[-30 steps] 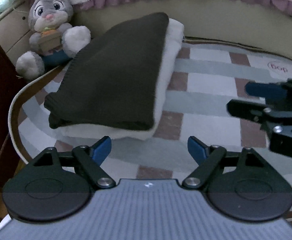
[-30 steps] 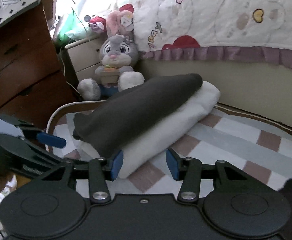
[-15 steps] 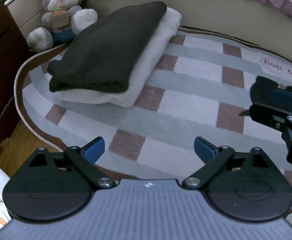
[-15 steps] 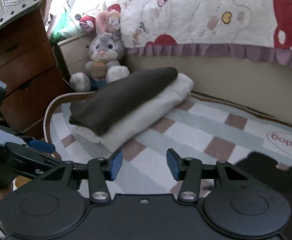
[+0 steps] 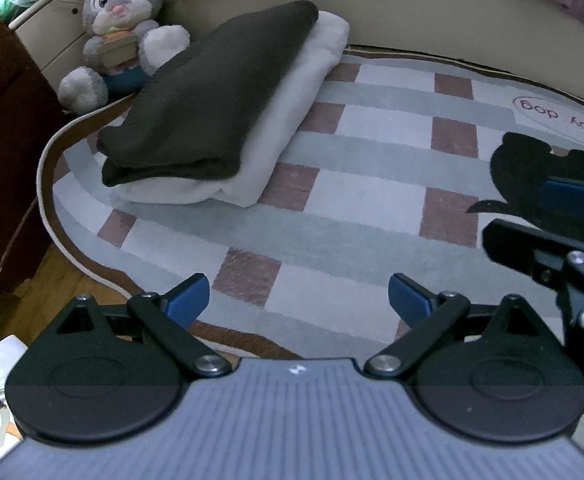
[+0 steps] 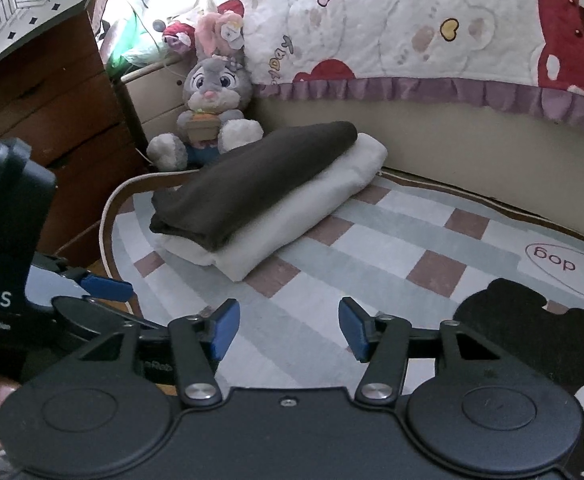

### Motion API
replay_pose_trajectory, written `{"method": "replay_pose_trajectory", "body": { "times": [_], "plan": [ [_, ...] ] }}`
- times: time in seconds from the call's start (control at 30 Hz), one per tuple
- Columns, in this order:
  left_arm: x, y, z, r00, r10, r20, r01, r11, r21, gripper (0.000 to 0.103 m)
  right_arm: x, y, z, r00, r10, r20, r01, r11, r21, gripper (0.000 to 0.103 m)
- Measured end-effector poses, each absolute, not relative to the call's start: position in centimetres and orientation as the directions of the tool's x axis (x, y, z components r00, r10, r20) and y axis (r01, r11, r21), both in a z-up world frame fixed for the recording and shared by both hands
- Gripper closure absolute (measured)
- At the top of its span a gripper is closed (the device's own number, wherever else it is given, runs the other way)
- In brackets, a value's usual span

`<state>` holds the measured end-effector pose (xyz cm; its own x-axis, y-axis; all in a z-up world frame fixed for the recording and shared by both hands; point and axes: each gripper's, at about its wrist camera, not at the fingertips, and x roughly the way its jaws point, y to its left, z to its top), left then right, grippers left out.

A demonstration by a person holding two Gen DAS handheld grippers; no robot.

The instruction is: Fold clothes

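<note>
Where the rug (image 5: 356,196) curves toward the wooden floor (image 5: 48,276), a folded dark garment (image 5: 208,96) lies on top of a folded white one (image 5: 288,120), the two making one neat stack. The dark piece covers most of the white, whose edge shows along the right side and the near end. In the right wrist view the same stack sits at the rug's far left part, dark garment (image 6: 252,184) above white garment (image 6: 304,208).

Both claws hang over the rug, well apart from the stack, and neither touches any cloth. The left claw (image 5: 298,300) is released, its blue pads spread wide with checked rug showing between them. The right claw (image 6: 286,330) is likewise released and grips nothing. Each shows in the other's view: the right claw at the right edge of the left view, the left claw at the left edge of the right view.

A black cloth (image 6: 532,332) lies on the rug near the right claw, just past its right finger; its shape is hard to read.

Just behind the stack, a grey plush rabbit (image 6: 212,112) sits against a pale cabinet (image 6: 152,88). A dark wood dresser (image 6: 52,120) stands to the left. Along the rug's far side runs a bed (image 6: 452,132), with a printed quilt (image 6: 412,24) hanging over its edge.
</note>
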<state>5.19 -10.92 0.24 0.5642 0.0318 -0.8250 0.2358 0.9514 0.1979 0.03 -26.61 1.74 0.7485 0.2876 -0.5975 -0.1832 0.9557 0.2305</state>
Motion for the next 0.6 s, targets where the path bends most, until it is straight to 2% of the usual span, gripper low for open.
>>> {"method": "replay_pose_trajectory", "body": {
  "times": [0.3, 0.6],
  "plan": [
    [5.1, -11.3, 0.0, 0.557, 0.051, -0.829, 0.221, 0.953, 0.208, 0.005, -0.1, -27.9, 0.7, 0.735, 0.281, -0.617, -0.114, 0.948, 0.296, 0.041],
    [4.9, -11.6, 0.2, 0.571, 0.058, -0.819, 0.208, 0.955, 0.213, 0.004, -0.4, -28.1, 0.4, 0.730, 0.314, -0.607, -0.120, 0.934, 0.338, 0.041]
  ]
}}
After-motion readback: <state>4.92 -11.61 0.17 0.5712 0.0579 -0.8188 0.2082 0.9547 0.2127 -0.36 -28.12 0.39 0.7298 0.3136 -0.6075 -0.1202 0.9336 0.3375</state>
